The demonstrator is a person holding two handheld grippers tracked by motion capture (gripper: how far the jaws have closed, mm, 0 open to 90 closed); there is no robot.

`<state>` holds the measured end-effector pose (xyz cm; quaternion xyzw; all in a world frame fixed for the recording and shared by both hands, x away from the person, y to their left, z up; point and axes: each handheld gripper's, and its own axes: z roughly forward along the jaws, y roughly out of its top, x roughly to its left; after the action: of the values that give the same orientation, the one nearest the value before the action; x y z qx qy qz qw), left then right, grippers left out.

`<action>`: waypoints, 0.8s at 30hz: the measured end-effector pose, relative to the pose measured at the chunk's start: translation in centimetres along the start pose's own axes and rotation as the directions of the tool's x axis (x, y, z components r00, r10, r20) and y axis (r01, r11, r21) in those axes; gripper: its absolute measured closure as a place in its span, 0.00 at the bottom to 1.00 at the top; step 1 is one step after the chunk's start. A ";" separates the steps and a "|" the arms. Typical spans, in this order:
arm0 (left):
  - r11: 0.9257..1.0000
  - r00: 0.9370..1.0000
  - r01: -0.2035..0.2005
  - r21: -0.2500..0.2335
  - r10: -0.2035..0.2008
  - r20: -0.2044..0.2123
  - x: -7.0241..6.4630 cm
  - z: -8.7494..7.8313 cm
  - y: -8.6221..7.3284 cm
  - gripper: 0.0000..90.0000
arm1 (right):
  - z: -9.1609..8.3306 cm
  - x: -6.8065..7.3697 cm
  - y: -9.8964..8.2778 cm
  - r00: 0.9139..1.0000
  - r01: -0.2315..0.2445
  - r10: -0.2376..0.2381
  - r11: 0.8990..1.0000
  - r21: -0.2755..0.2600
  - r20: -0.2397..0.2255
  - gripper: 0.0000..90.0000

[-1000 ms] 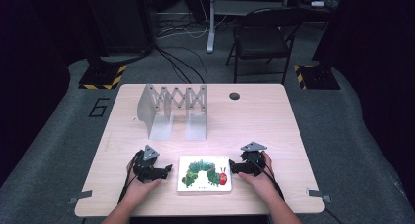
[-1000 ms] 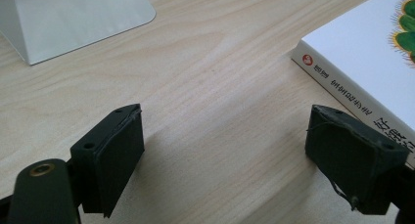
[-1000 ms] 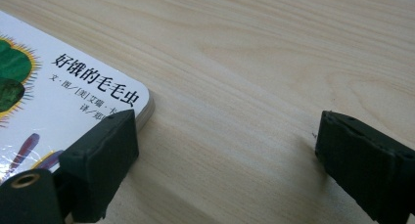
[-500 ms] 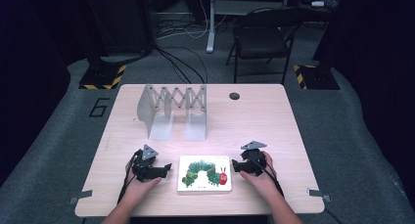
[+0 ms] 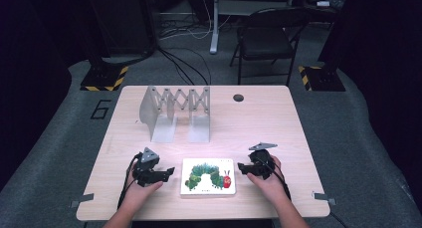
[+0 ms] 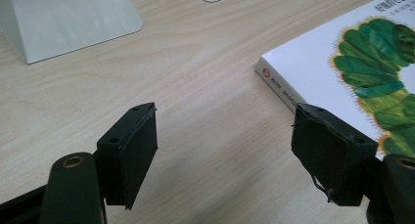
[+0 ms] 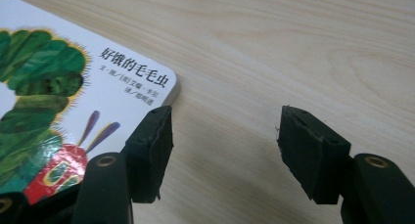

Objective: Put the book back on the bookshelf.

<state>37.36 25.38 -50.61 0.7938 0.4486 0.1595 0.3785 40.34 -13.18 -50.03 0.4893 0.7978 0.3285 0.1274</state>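
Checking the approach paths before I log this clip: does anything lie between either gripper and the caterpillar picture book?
Nothing visible does. The white caterpillar picture book lies flat on the pale wooden table, with the left gripper and right gripper flanking its short edges, jaws just closing on bare wood. The folding metal book rack stands behind, clear of both.

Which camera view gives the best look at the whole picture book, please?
The high view: the book lies whole and flat on the table, its caterpillar cover complete. The left gripper view catches one corner and the spine; the right gripper view catches the corner bearing the title.
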 end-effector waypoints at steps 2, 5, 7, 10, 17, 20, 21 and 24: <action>1.000 1.000 -0.015 0.008 0.014 0.019 -0.3 -0.2 0.1 0.29 | -0.1 0.2 0.0 1.000 0.003 -0.003 1.000 0.008 -0.007 0.42; 1.000 0.999 -0.024 0.013 0.023 0.032 -0.6 -0.3 0.1 0.29 | -0.3 0.2 0.1 1.000 -0.006 0.006 1.000 0.010 -0.025 0.42; 0.999 0.998 -0.043 0.014 0.042 0.036 -1.0 -0.2 0.0 0.29 | -0.3 0.2 0.1 0.999 -0.013 0.013 1.000 0.007 -0.039 0.42; 0.999 0.998 -0.041 0.021 0.040 0.050 -1.5 -0.3 0.0 0.29 | -0.3 0.1 0.1 0.999 0.000 0.000 1.000 0.007 -0.052 0.42; 0.999 0.997 -0.028 0.023 0.026 0.073 -2.0 -0.7 -0.2 0.29 | -0.3 0.4 0.5 0.998 0.002 -0.002 1.000 0.001 -0.062 0.42; 0.999 0.996 -0.027 0.025 0.025 0.083 -2.4 -0.9 -0.4 0.29 | -0.2 0.5 0.7 0.998 -0.004 0.004 1.000 0.001 -0.063 0.42; 0.999 0.996 -0.036 0.031 0.033 0.088 -2.4 -1.0 -0.5 0.29 | -0.2 0.5 0.7 0.998 -0.003 0.003 1.000 -0.001 -0.065 0.42; 0.998 0.994 -0.051 0.034 0.048 0.094 -2.7 -1.1 -0.5 0.29 | -0.1 0.6 0.9 0.998 0.000 0.000 1.000 -0.005 -0.070 0.42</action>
<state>34.96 23.83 -50.05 0.8180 0.4136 0.1234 0.3803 40.59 -12.43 -49.32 0.4772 0.8010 0.3472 0.1006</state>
